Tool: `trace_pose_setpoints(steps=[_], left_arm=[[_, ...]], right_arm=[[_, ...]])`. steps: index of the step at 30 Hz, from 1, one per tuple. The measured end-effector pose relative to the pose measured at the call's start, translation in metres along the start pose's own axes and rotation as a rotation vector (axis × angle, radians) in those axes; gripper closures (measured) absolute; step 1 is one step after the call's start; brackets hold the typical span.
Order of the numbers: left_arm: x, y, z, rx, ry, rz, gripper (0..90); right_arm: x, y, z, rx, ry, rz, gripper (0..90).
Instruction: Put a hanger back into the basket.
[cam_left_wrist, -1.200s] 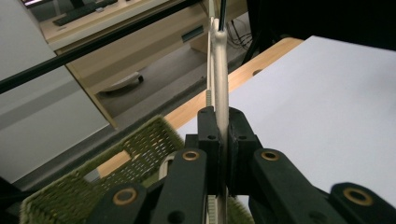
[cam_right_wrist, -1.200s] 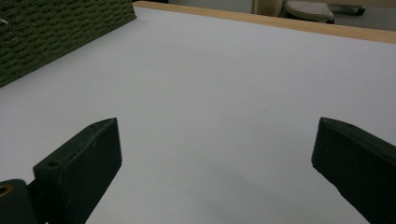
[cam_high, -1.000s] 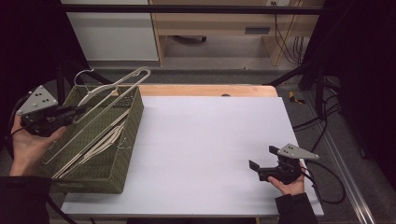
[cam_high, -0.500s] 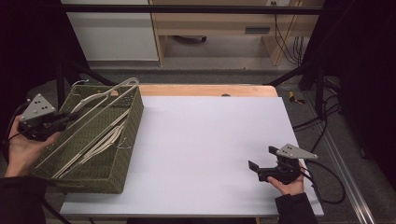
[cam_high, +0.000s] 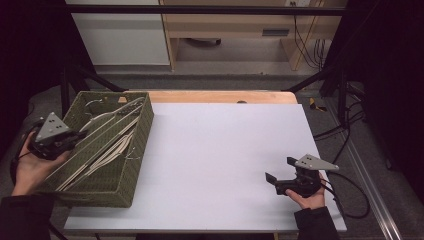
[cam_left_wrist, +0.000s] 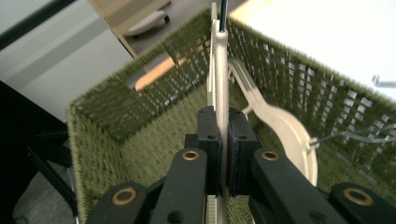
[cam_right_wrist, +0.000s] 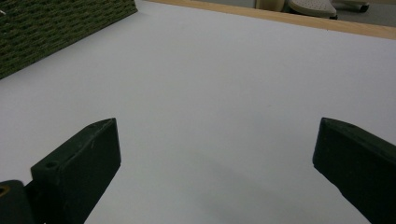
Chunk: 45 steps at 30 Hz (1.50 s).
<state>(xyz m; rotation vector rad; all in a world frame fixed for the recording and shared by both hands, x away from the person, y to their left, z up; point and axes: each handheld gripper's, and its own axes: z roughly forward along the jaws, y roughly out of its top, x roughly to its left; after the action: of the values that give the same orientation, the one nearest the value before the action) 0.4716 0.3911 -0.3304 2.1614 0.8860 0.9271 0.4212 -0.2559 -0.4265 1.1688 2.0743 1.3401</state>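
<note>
Cream hanger (cam_left_wrist: 219, 93) clamped in left claw (cam_left_wrist: 223, 140), unlabelled.

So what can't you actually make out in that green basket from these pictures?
- High view: the hangers in the basket overlap, too small to count.
- Left gripper view: the gripped hanger runs off the top edge; its lower part is hidden behind the fingers.
- Left gripper view: basket weave blurred.

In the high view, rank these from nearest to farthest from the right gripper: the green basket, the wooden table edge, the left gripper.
From the right gripper:
1. Wooden table edge, along the far side.
2. Green basket, at the table's left.
3. Left gripper, over the basket's left rim.
</note>
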Motion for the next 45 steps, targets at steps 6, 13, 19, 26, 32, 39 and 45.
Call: trace_pose_setpoints(steps=[6,13,19,26,32,39,45], left_arm=[[-0.012,-0.017,0.020,0.020,0.004,0.011,86.0],[-0.022,-0.030,0.037,0.085,-0.023,0.003,85.2],[-0.024,-0.034,0.041,0.158,-0.097,0.004,81.4],[-0.031,-0.027,0.046,0.181,-0.170,-0.036,74.4],[-0.038,-0.018,0.034,0.105,-0.193,-0.057,62.9],[-0.043,-0.005,0.018,0.038,-0.181,-0.048,50.8],[-0.056,0.014,0.001,-0.158,-0.149,-0.173,30.2]], right_arm=[[0.000,0.000,0.001,0.000,-0.002,-0.002,1.7],[0.001,0.000,0.002,0.002,0.002,-0.002,1.6],[0.001,-0.001,0.002,0.006,0.002,-0.003,1.6],[0.001,0.000,0.002,0.004,0.004,-0.003,1.6],[0.001,0.000,0.003,0.007,0.007,-0.002,1.6],[0.001,0.000,0.002,0.004,0.006,-0.003,1.6],[0.002,0.001,-0.001,-0.012,0.012,-0.004,1.4]])
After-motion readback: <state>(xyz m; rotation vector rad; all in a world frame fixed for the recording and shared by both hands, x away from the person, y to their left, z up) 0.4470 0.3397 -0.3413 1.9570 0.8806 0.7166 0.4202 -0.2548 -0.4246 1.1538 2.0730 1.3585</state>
